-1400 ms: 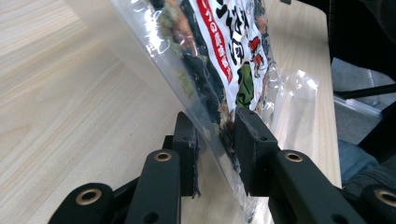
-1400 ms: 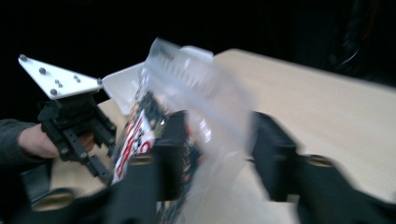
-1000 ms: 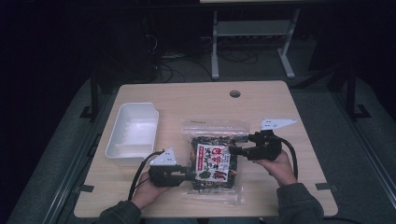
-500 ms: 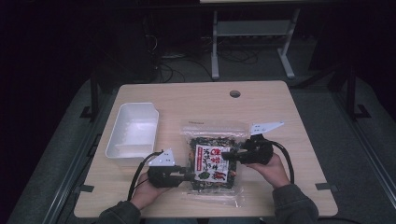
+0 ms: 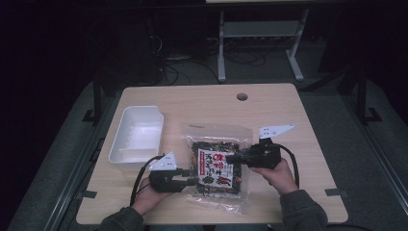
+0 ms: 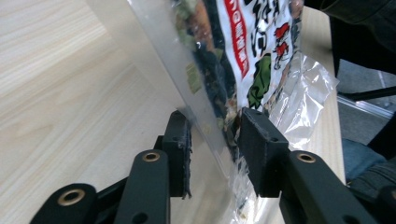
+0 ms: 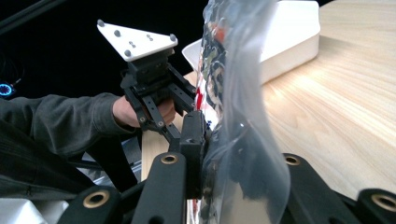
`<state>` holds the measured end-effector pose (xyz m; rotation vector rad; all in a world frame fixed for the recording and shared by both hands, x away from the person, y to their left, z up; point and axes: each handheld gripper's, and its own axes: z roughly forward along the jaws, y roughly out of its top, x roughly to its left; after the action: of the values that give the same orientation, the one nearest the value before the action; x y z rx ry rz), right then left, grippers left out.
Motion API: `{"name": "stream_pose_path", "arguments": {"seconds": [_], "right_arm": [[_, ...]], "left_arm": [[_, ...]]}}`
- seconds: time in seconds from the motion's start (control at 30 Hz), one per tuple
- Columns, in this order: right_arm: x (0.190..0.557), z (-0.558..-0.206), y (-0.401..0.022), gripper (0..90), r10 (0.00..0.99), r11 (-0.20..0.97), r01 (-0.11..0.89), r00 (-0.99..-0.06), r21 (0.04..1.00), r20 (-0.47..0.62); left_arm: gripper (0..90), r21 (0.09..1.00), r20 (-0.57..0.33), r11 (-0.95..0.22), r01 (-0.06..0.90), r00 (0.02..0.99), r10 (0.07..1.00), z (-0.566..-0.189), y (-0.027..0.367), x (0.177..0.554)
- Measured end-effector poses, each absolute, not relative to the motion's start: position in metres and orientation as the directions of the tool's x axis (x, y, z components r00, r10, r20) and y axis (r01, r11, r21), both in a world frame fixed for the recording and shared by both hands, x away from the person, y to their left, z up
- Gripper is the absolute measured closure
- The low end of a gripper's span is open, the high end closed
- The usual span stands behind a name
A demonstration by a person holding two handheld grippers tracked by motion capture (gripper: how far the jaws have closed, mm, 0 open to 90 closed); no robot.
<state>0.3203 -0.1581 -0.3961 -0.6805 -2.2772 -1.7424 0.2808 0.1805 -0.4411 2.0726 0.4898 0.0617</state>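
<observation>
A clear plastic bag (image 5: 214, 166) of dark dried food with a red and white label lies in the middle of the wooden table (image 5: 298, 115). My left gripper (image 5: 192, 181) is shut on the bag's near left edge. In the left gripper view the bag (image 6: 243, 37) passes between the two jaws of that gripper (image 6: 217, 144) and stands a little off the tabletop. My right gripper (image 5: 232, 158) is shut on the bag's right side. In the right gripper view the film of the bag (image 7: 233, 93) is pinched in this gripper (image 7: 233, 154), with the left gripper (image 7: 189, 105) beyond it.
A white rectangular tray (image 5: 120, 144) stands to the left of the bag, close to the left hand; its corner (image 7: 299, 28) is in the right gripper view. A round cable hole (image 5: 242, 96) sits near the table's far edge. Dark floor, cables and a metal stand lie beyond.
My right gripper has moved left and a little nearer, onto the bag's right side. The left gripper has stayed at the bag's left edge.
</observation>
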Motion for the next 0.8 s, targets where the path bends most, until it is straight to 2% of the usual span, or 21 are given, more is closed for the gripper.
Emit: {"name": "stream_pose_path", "arguments": {"seconds": [0.37, 0.57, 0.8], "right_arm": [[0.313, -0.378, -0.162, 74.4, 0.299, 0.154, 0.441, -0.874, 0.884, 0.384], [0.309, -0.369, -0.170, 74.5, 0.371, 0.101, 0.419, -0.858, 0.902, 0.356], [0.305, -0.358, -0.171, 74.5, 0.518, 0.060, 0.373, -0.804, 0.926, 0.291]], "left_arm": [[55.0, 0.829, -0.107, -0.472, 0.299, 0.914, 0.392, -0.440, 0.184, 0.277], [52.0, 0.820, -0.078, -0.494, 0.288, 0.912, 0.403, -0.439, 0.186, 0.274], [45.2, 0.789, -0.038, -0.549, 0.275, 0.914, 0.404, -0.440, 0.190, 0.268]]}}
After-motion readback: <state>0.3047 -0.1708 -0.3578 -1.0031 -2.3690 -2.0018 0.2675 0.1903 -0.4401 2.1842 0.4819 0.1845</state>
